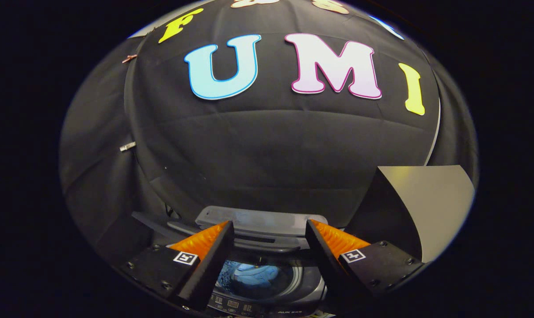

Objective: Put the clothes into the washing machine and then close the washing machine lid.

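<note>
Below and between my fingers sits the dark grey washing machine (311, 289) with its round drum open. A light blue piece of clothing (253, 276) lies inside the drum. The machine's grey lid (260, 221) stands folded up at the back, just beyond the fingertips. My gripper (269, 229) hovers above the opening, open, with nothing between its fingers. The control panel (249, 305) runs along the machine's near edge.
A grey panel (430, 203) with a curled corner stands to the right of the machine, close to the right finger. Black cloth (271, 145) forms the wall behind and to the left.
</note>
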`<action>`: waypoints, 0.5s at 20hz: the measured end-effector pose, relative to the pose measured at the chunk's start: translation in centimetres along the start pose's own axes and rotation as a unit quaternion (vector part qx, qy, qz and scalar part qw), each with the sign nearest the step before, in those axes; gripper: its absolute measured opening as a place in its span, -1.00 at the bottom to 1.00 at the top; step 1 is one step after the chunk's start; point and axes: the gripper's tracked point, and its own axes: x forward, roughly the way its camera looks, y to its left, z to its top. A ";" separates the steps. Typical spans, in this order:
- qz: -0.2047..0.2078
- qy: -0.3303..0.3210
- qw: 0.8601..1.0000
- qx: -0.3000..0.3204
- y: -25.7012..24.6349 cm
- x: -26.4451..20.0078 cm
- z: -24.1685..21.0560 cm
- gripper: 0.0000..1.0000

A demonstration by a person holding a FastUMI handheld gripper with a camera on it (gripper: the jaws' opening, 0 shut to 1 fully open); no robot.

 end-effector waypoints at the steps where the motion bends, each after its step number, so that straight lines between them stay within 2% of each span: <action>1: 0.000 0.015 1.000 -0.001 -0.1 0.2 -0.6 1.00; 4: 0.008 0.022 1.000 0.010 0.2 0.3 -0.6 1.00; 10: 0.028 -0.006 1.000 -0.013 1.3 -0.3 0.2 1.00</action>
